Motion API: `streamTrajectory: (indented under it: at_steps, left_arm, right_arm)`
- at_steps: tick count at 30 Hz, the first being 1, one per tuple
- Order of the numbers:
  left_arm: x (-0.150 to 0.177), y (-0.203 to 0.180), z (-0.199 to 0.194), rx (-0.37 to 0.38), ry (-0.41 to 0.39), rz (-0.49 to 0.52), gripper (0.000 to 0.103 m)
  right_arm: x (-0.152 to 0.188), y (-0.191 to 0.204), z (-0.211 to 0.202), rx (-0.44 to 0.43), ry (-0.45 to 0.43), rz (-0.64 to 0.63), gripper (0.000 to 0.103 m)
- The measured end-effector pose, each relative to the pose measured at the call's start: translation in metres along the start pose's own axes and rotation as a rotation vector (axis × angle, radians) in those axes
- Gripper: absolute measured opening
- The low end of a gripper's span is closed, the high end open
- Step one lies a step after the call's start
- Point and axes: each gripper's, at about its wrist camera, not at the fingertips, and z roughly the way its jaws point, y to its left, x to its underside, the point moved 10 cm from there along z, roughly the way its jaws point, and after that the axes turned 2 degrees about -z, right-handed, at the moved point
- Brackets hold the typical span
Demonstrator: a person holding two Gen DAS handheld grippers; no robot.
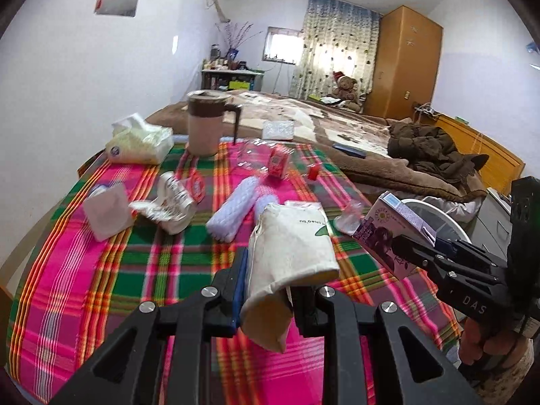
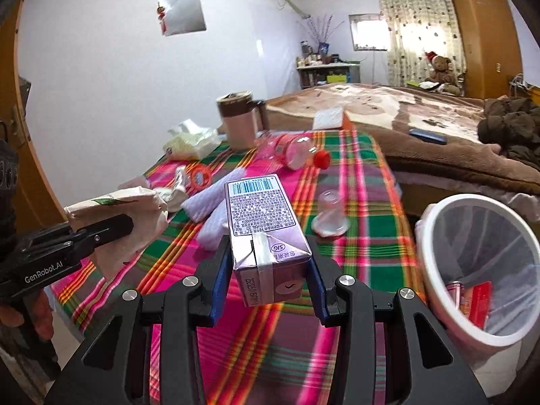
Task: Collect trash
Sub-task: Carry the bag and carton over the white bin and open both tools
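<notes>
My left gripper [image 1: 266, 270] is shut on a cream paper bag [image 1: 290, 253] and holds it above the plaid table; it also shows in the right wrist view [image 2: 118, 216]. My right gripper [image 2: 266, 260] is shut on a purple drink carton [image 2: 263, 222], held over the table's right side; the carton shows in the left wrist view [image 1: 388, 233]. A white trash bin [image 2: 438, 236] with a clear liner stands to the right of the table, with red wrappers inside. More litter lies on the table: a clear bottle with red cap [image 2: 293, 150], a small plastic cup [image 2: 330, 212], crumpled wrappers [image 1: 168, 202].
A brown-lidded jug [image 1: 206, 125] and a tissue pack [image 1: 138, 141] stand at the table's far end. White foam sleeves [image 1: 236, 209] lie mid-table. A red carton [image 1: 278, 162] stands upright. The bed [image 2: 405, 108] runs behind and to the right.
</notes>
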Motion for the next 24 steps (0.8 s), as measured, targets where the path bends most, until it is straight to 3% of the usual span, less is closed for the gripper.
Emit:
streamTrajectory:
  at_steps: [16,24]
  left_arm:
    - [-0.038,-0.119,0.037,0.175,-0.008,0.147,0.024]
    - [-0.04,-0.184,0.066,0.275,0.04,0.204,0.025]
  right_arm:
    - [-0.014,-0.102,-0.039,0.232,-0.073,0.114,0.042]
    - [-0.007,-0.163,-0.056,0.372,-0.058,0.177,0.042]
